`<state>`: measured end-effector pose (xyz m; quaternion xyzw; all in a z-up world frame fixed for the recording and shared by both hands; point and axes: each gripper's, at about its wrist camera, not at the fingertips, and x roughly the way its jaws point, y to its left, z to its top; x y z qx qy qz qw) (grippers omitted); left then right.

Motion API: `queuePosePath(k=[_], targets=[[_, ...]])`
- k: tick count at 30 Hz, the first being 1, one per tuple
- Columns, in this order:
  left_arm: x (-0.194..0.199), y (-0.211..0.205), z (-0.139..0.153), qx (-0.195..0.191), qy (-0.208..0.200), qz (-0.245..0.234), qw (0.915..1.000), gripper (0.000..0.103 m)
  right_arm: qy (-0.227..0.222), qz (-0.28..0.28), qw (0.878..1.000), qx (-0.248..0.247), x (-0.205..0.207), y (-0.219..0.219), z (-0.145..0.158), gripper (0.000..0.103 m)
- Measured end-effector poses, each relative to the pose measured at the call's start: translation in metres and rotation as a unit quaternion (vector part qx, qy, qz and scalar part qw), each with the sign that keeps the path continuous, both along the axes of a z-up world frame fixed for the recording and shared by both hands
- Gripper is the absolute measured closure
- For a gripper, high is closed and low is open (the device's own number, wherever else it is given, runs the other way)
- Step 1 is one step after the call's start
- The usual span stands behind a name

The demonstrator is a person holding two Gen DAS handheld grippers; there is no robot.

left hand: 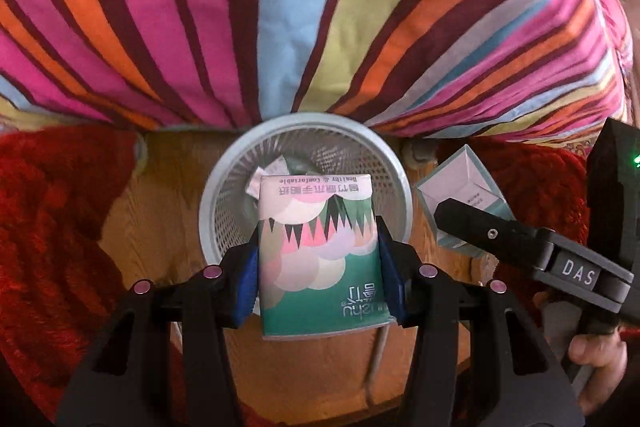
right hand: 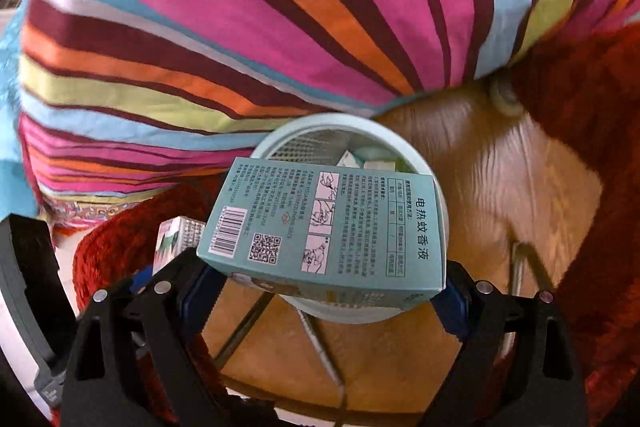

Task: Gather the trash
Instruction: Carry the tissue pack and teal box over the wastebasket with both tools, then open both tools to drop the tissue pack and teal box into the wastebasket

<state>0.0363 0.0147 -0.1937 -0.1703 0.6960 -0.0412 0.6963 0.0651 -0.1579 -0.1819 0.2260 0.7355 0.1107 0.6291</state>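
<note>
I have my left gripper (left hand: 318, 259) clamped on the tissue pack (left hand: 318, 255) and my right gripper (right hand: 320, 291) on the box (right hand: 328, 227), both above the bin (left hand: 402, 187); next I must release 2 items inside its rim.

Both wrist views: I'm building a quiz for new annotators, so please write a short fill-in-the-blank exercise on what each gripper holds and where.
1. The left gripper is shut on a ____ pack.
2. The right gripper is shut on a light-blue cardboard ____.
3. Both items hang above a round mesh ____.
4. Behind it lies a ____ cloth.

Missing words: tissue; box; wastebasket; striped
</note>
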Motion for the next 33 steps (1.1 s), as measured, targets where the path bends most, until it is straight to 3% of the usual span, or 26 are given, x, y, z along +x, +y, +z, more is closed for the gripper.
queuePosePath(k=[7,17,27,33], targets=[[0.004,-0.004,-0.021,-0.007,0.04,0.014,0.9991,0.053,0.055,-0.029,0.998,-0.001,-0.003,-0.001,-0.032,0.018],[0.008,-0.003,-0.051,-0.015,0.1,0.029,0.9945,0.053,0.085,-0.055,0.995,0.006,-0.001,-0.004,-0.053,0.018],[0.009,-0.01,-0.076,-0.01,0.137,0.025,0.9901,0.053,0.124,-0.061,0.99,-0.004,-0.006,0.002,-0.078,0.018],[0.008,-0.005,-0.09,-0.028,0.158,0.039,0.9863,0.053,0.152,-0.078,0.985,-0.008,-0.008,0.0,-0.101,0.018]])
